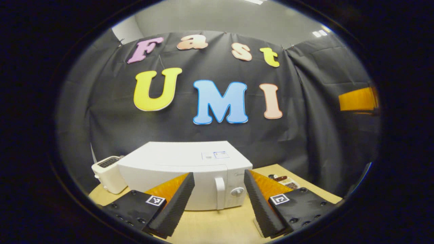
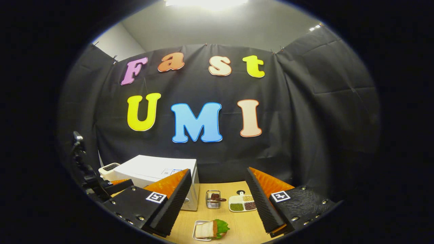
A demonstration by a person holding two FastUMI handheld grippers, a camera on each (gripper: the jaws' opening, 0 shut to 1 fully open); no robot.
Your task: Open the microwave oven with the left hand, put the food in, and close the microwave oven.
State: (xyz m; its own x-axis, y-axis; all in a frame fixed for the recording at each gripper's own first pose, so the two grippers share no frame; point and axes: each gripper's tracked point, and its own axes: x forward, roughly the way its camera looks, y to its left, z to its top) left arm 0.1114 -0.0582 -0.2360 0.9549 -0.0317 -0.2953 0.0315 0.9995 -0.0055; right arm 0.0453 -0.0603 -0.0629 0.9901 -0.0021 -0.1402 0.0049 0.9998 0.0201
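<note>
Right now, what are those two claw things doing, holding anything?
Left gripper: jaws open, holding nothing, facing the closed microwave.
Right gripper: jaws open, holding nothing, above the sandwich.

Microwave (image 1: pixel 184 169) front partly hidden behind the left gripper's fingers (image 1: pixel 173 203); dial markings too small to be read. Toaster (image 2: pixel 107 167) mostly blocked by the microwave, and the sandwich plate (image 2: pixel 198 232) is cut off at the bottom edge.

Wooden table (image 2: pixel 244 223) with kitchen things

Microwave oven (image 2: pixel 152 169) and toaster (image 2: pixel 107 168) stand far left; wire basket (image 2: pixel 212 200), divided dish (image 2: pixel 242 203) mid-table; sandwich plate (image 2: pixel 210 230) near.
</note>
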